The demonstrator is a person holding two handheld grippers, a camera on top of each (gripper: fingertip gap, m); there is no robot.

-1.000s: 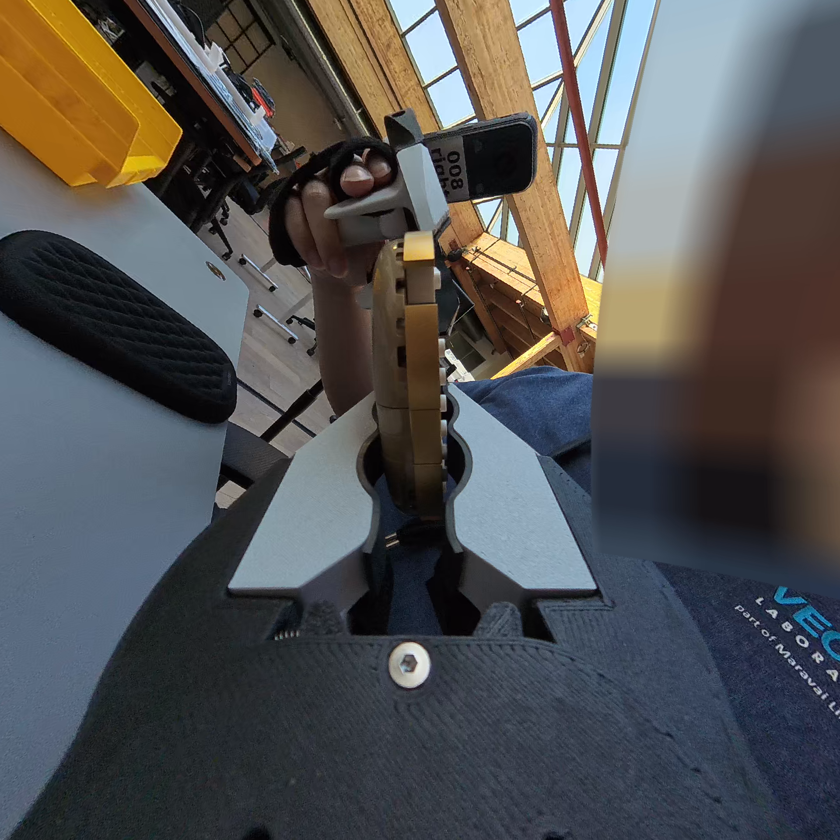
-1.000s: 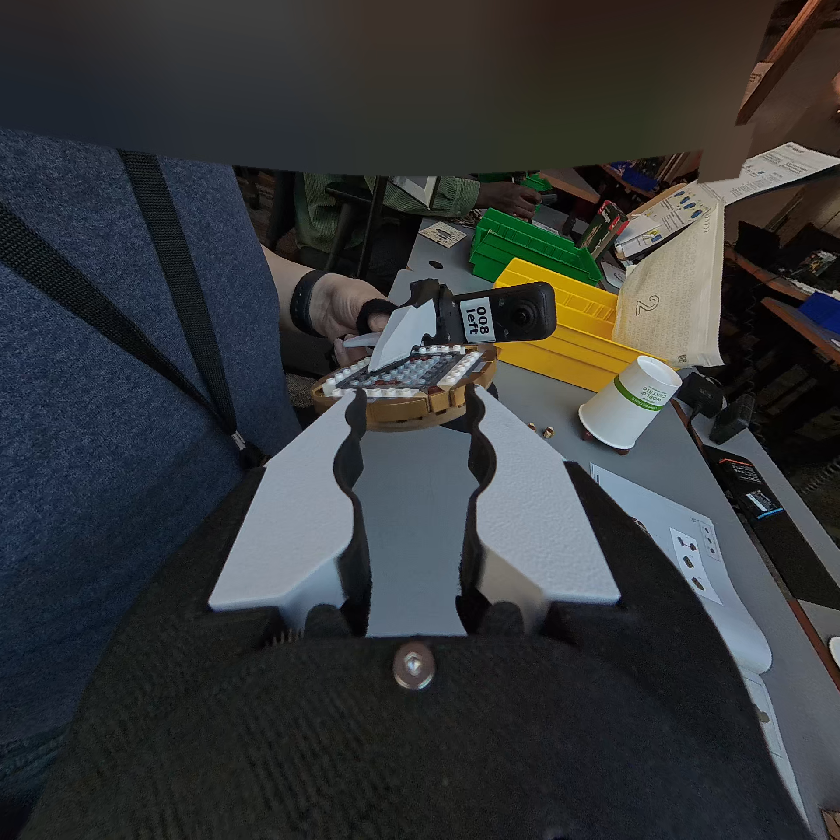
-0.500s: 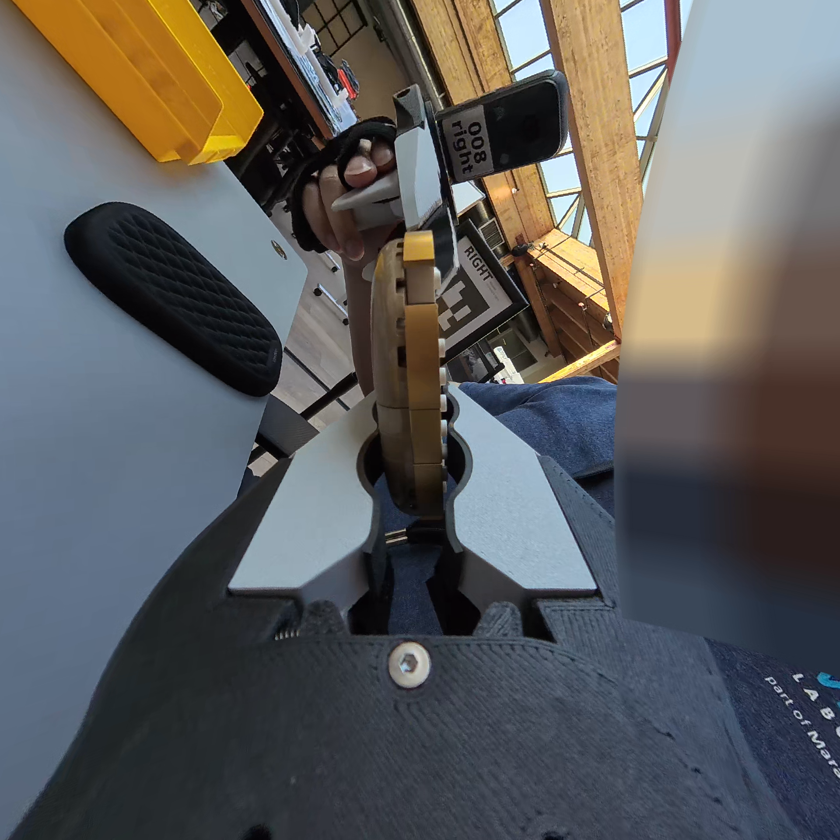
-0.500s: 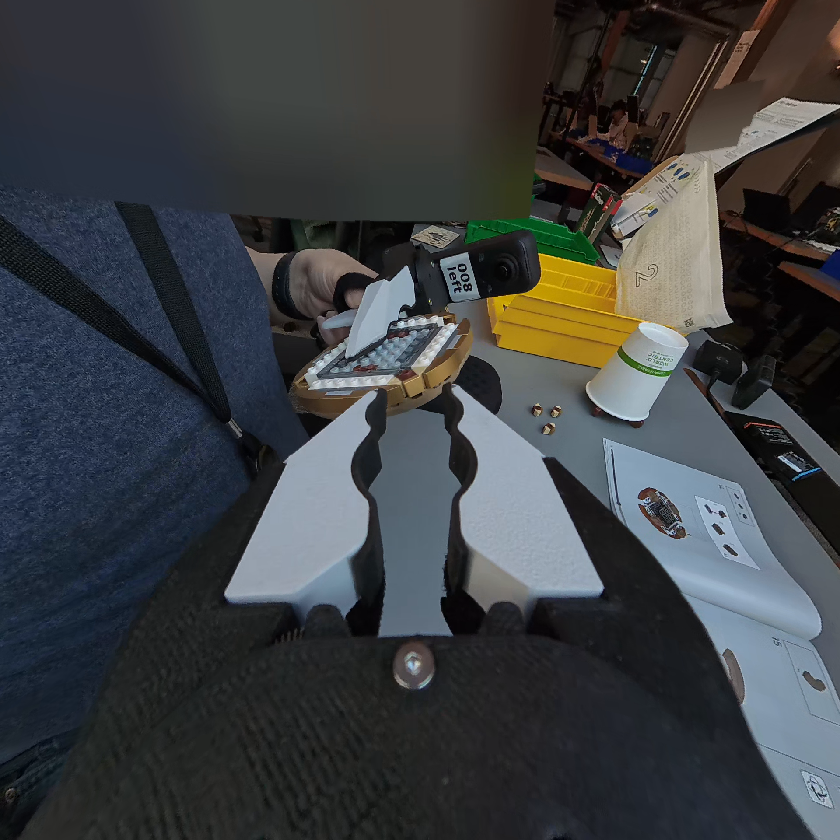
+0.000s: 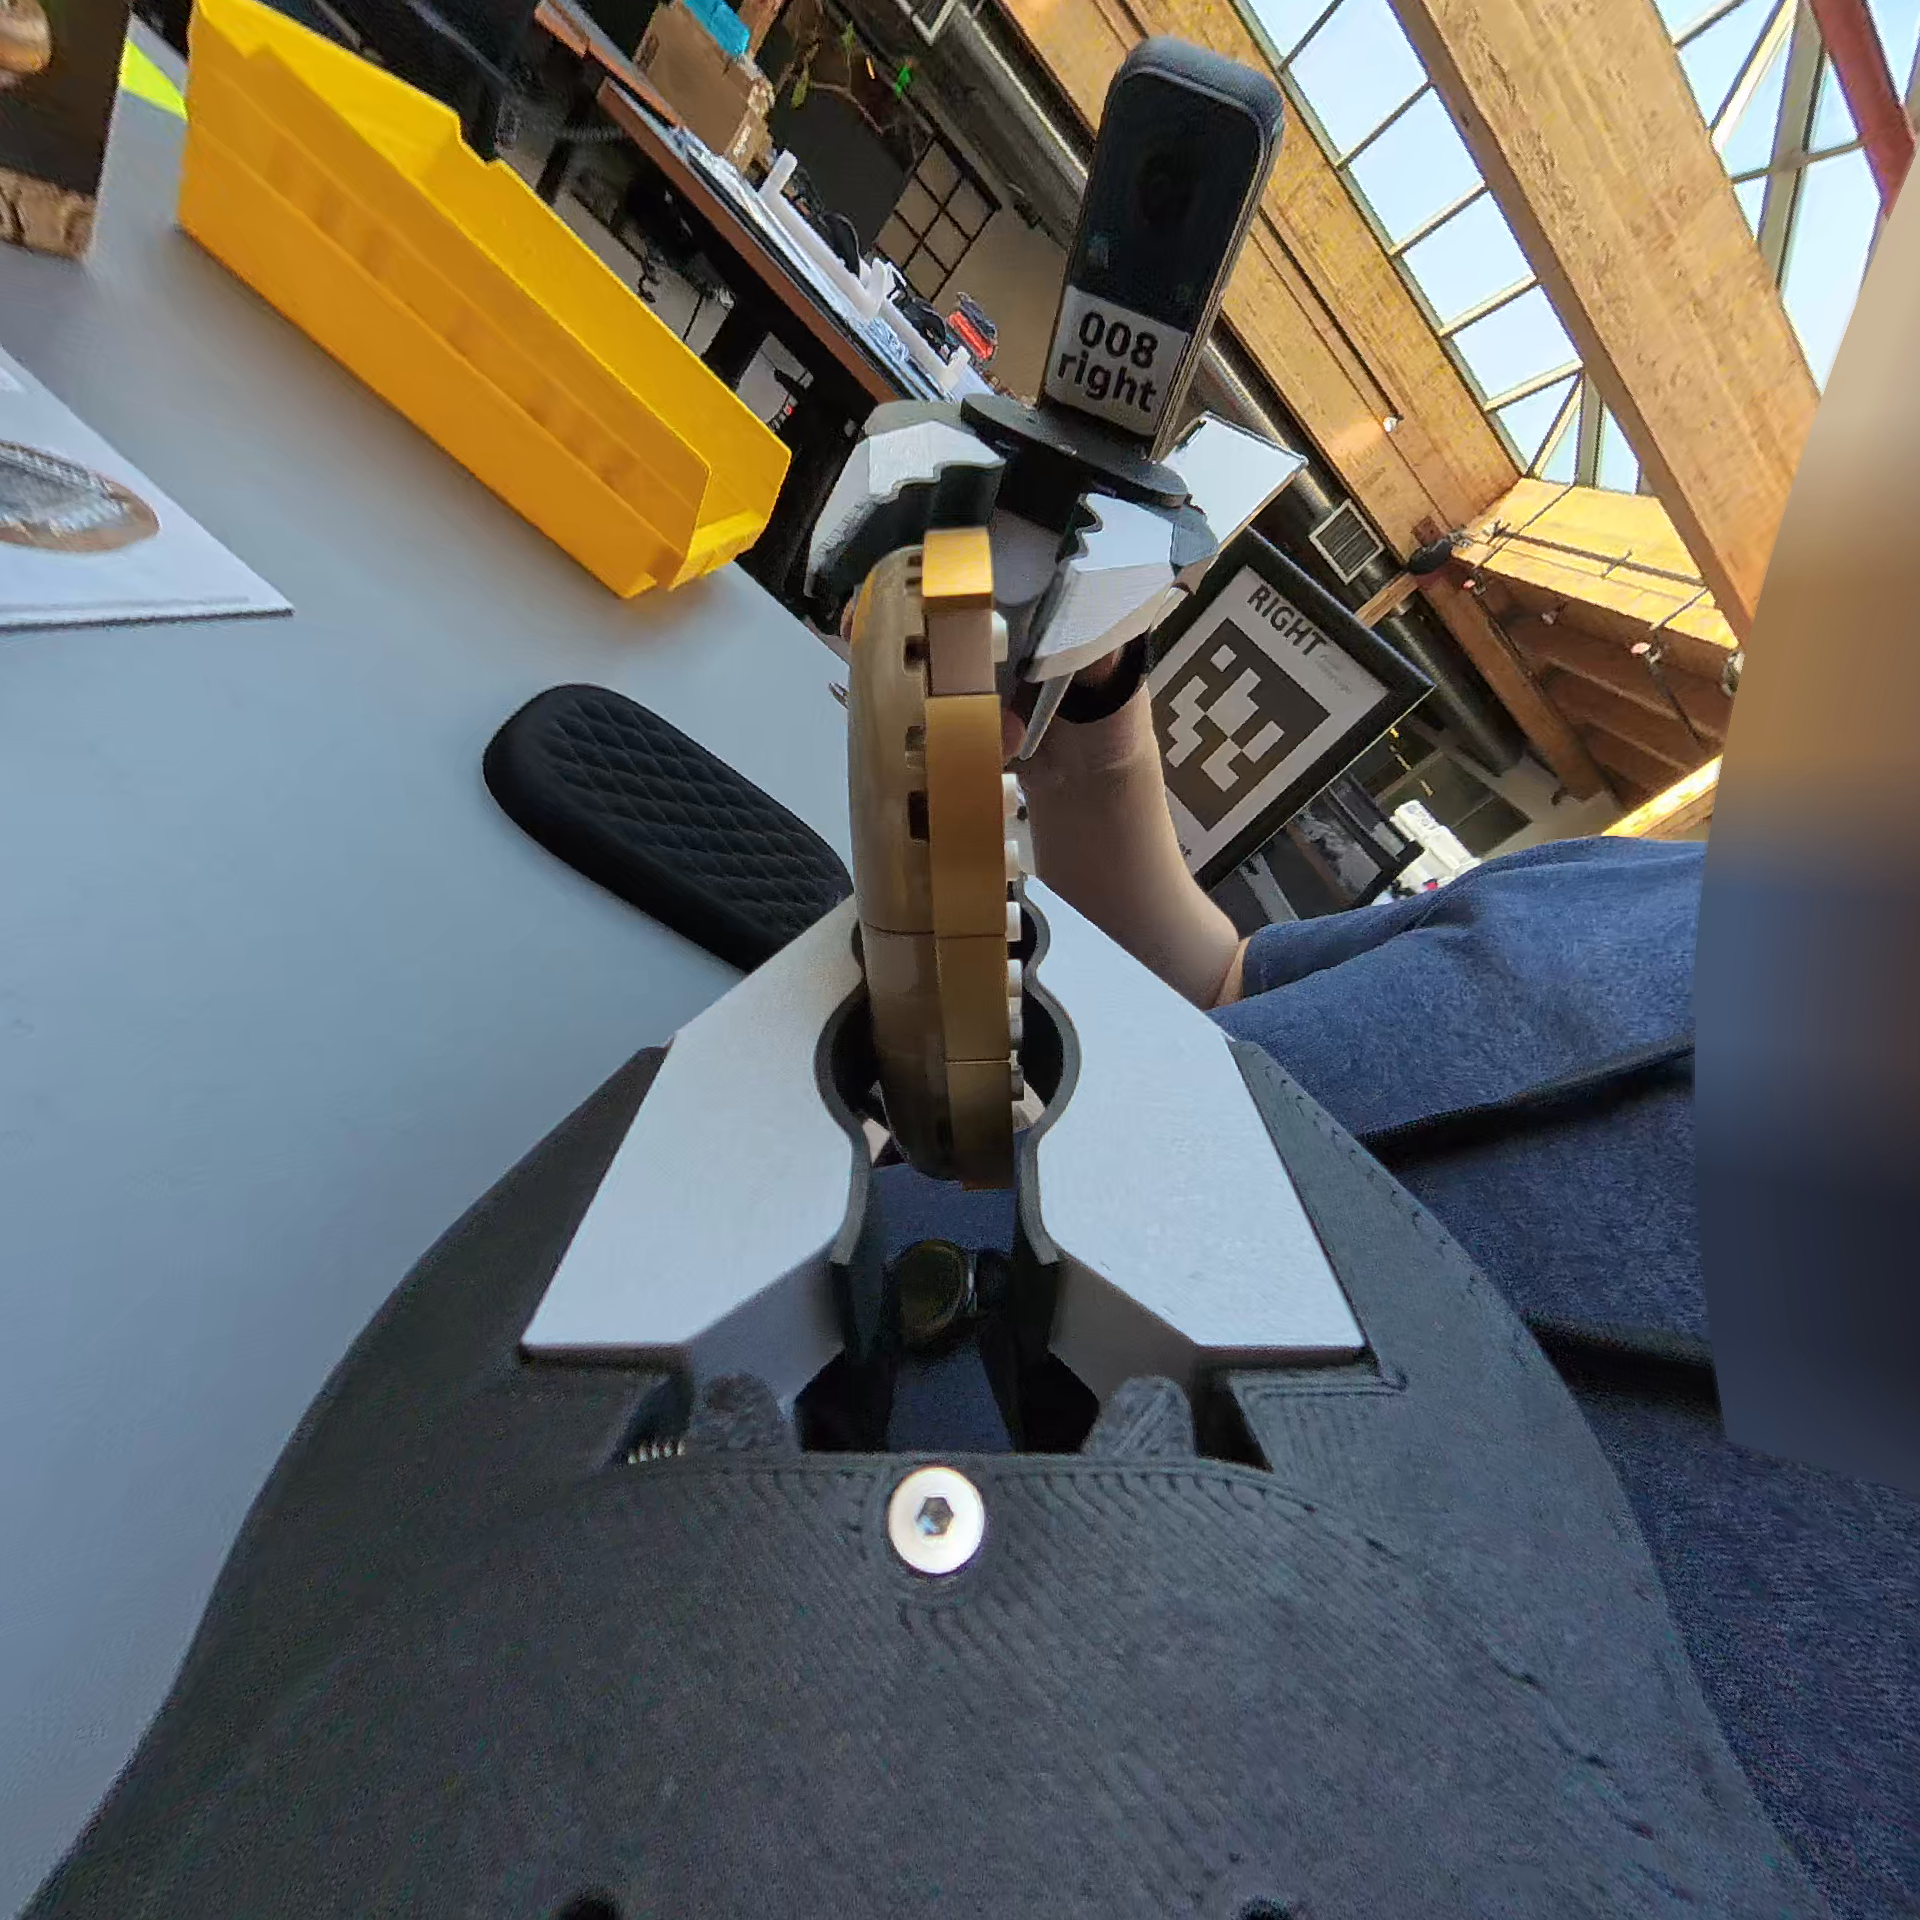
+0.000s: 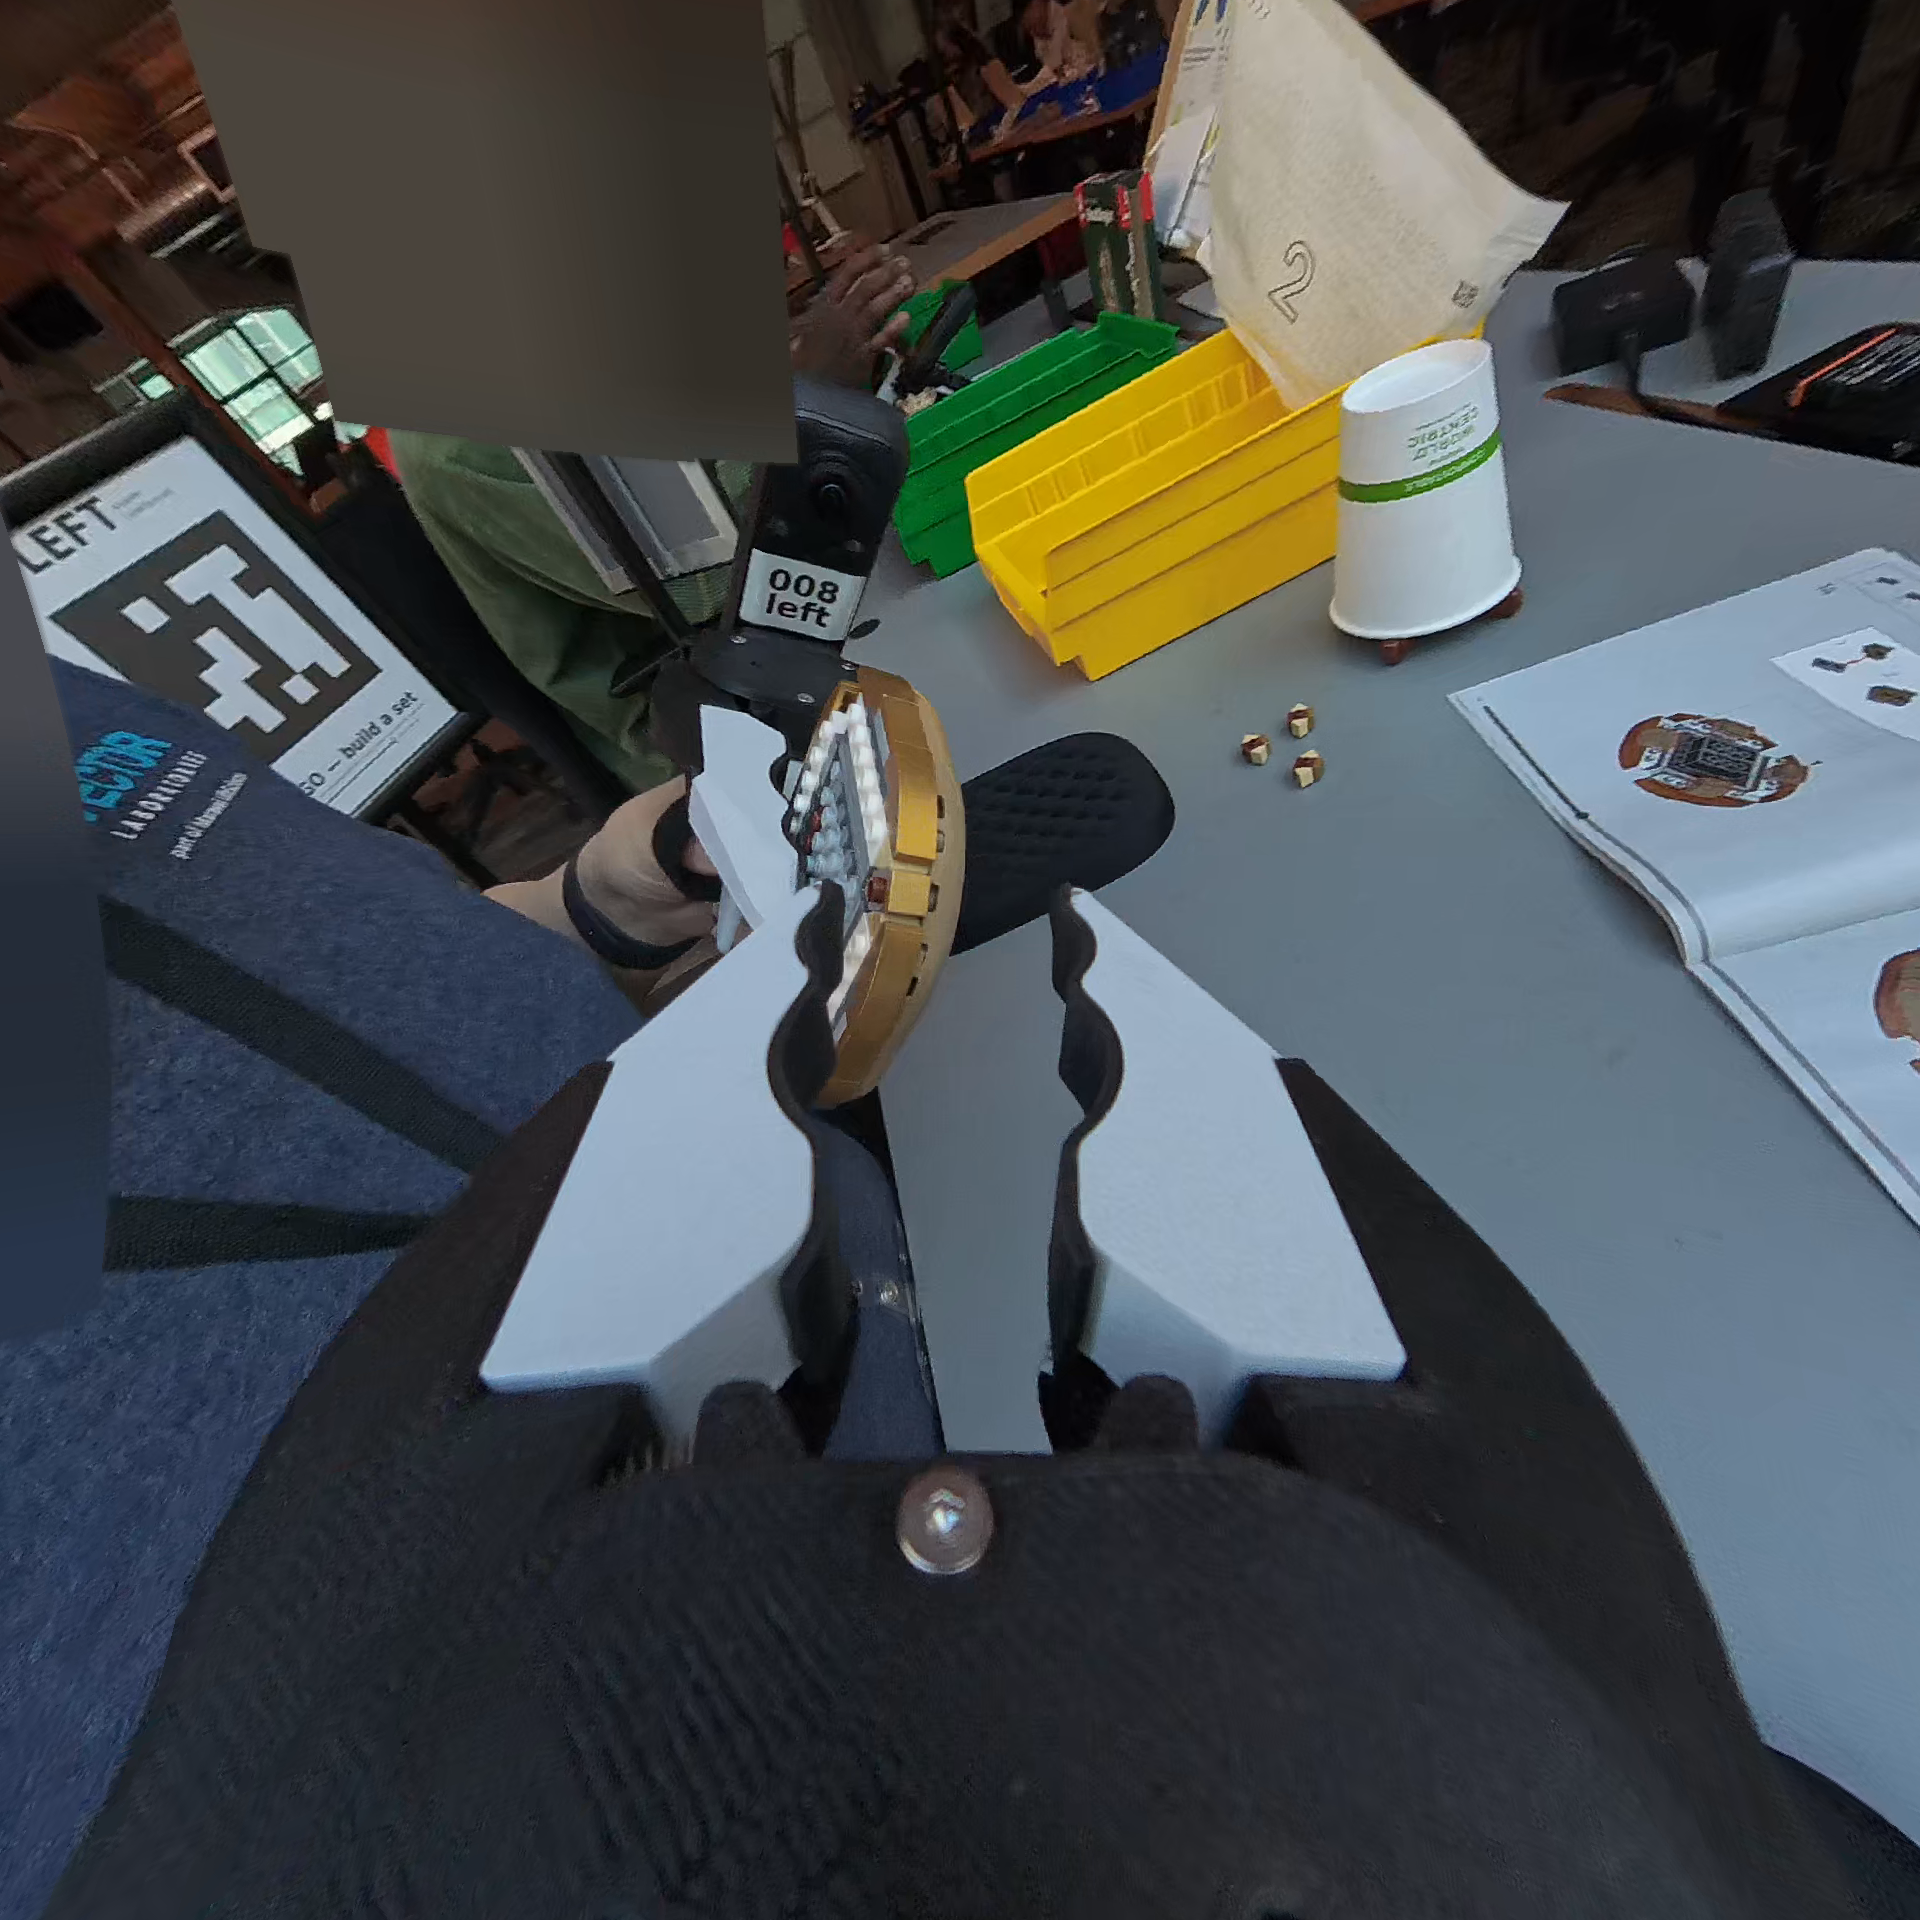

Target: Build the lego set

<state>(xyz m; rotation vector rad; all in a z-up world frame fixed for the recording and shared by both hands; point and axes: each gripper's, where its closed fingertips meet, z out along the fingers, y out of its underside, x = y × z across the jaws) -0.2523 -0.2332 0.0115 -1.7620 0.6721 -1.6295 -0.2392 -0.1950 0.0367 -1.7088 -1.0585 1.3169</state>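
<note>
Left gripper (image 5: pixel 940 997) is clamping the round tan lego disc (image 5: pixel 940 862) edge-on, above the table edge, over the person's lap. Right gripper (image 6: pixel 935 935) is gaping wide with nothing between its fingers, its left finger (image 6: pixel 727 1091) just beside the disc's studded face. Three small bricks (image 6: pixel 1283 748) are lying on the grey table (image 6: pixel 1351 987), between the yellow bin (image 6: pixel 1143 520), upturned cup (image 6: pixel 1423 509) and manual (image 6: pixel 1714 790).

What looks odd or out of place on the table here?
The paper cup stands upside down on the table, propped on small brown pieces under its rim. Three loose bricks lie scattered beside the black pad. Nothing looks spilled or broken.
</note>
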